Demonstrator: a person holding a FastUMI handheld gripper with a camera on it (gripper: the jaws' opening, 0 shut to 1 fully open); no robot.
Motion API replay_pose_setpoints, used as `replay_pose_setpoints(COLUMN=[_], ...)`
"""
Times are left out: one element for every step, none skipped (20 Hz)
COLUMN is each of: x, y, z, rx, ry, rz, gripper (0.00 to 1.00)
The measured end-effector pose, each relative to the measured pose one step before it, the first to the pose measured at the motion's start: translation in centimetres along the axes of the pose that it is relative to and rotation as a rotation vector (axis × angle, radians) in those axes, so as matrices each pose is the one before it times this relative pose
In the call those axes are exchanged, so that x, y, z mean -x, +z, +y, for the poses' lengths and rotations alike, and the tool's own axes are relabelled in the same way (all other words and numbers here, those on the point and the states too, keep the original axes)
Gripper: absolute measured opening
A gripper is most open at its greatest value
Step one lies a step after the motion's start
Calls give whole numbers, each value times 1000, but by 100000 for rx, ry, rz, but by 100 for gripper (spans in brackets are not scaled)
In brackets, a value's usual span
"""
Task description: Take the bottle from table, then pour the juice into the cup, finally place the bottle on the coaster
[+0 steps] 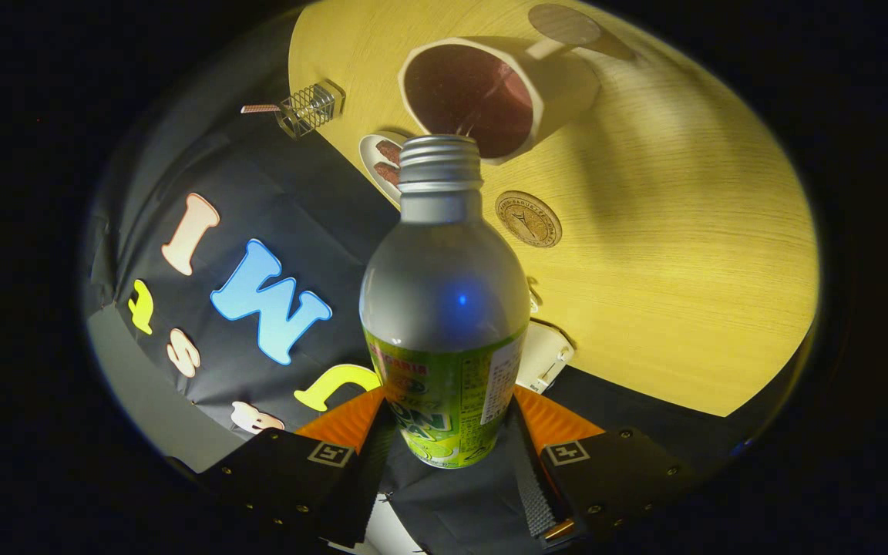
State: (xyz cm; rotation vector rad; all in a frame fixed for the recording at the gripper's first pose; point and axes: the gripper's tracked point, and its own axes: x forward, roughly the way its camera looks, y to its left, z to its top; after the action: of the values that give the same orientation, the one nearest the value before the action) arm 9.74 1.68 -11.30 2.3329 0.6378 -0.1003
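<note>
Between the two fingers of the gripper (448, 432), a silver bottle (444, 308) with a green label sits clamped, one finger pressed to each side of its labelled lower body. Its threaded neck is uncapped and points toward a white cup (560, 85) lying just beyond the bottle's mouth on the pale wooden desk (683, 254); the whole scene appears tilted in the gripper view. The cup's dark interior faces the camera, and its handle sticks out on the far side. A round tan coaster (528, 219) rests on the desk just beside the bottle's neck, near the cup but apart from it. A small white dish (376, 158) holding brown pieces sits at the desk's edge, partly hidden behind the bottle's neck. A wire basket (307, 109) stands farther along the same edge.
</note>
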Motion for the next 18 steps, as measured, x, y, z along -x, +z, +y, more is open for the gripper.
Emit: replay_pose_setpoints(x=[62, -32, -51, 30, 131, -50, 28, -20, -93, 21, -70, -71, -71, -133, -97, -78, 187, 85], y=[-114, 117, 192, 195, -69, -114, -101, 141, 195, 265, 134, -25, 70, 162, 195, 159, 76, 503], z=[-54, -42, 64, 62, -272, -228, -92, -185, -214, -310, -356, -580, -554, -476, -649, -721, -938, -679], rx=[74, -205, -706, -308, 702, 1292, 1686, 2204, 2810, 3082, 3733, 4087, 4050, 3975, 4777, 5457, 5085, 5045], ry=[-43, 266, 375, 344, -348, -765, -433, -414, -575, -458, -778, -1529, -1259, -1194, -2078, -1941, -2279, -1560], rz=[311, -535, -388, -438, 212, 116, 236, -653, -501, -1127, -704, -32, -554, -688, -532, -872, -809, -2664], gripper=[75, 75, 75, 75, 75, 75, 75, 75, 75, 75, 75, 75, 75, 75, 75, 75, 75, 75])
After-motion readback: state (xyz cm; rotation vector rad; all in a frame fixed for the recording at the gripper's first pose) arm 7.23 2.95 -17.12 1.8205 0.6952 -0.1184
